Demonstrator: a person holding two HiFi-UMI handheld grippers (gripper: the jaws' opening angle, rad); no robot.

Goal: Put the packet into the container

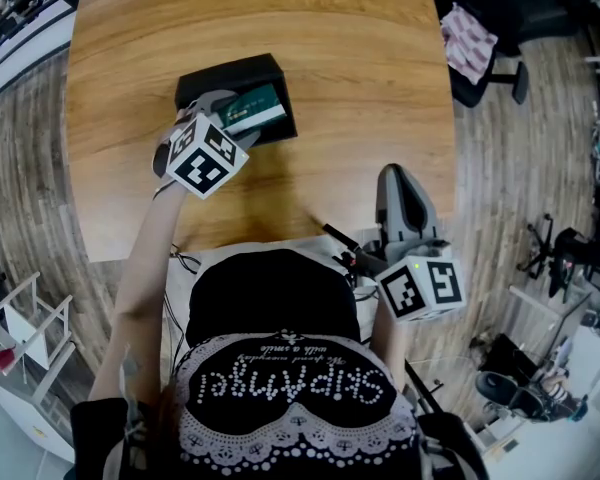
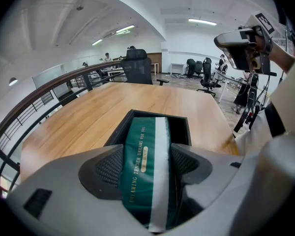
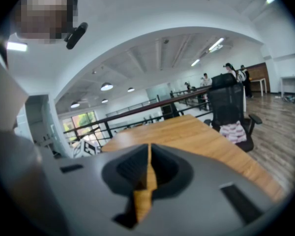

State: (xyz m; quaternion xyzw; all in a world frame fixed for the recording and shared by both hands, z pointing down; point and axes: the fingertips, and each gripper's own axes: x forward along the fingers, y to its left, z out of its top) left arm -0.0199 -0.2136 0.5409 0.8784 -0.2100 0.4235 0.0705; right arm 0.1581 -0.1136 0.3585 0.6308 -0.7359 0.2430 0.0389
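Fingers, L: ribbed dark fingers [image 2: 110,168] of left gripper [image 2: 146,163] clamped on packet's long sides.
Fingers, R: right gripper [image 3: 148,168] pinched together, nothing btwn; sits by bench's near edge.
Packet [image 2: 145,156]: soft, glossy oblong, green w/ white stripe; far end over container's open top.
Container [image 1: 230,73]: black rectangular box, matte, on bench.
Bench [image 1: 330,28]: wood-grain top, curved edges.

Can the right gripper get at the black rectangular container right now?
Probably its outside, not its inside. The bare wooden table between the right gripper, jaws shut, and the black rectangular container looks free, but the left gripper holds the green-and-white packet at its opening.
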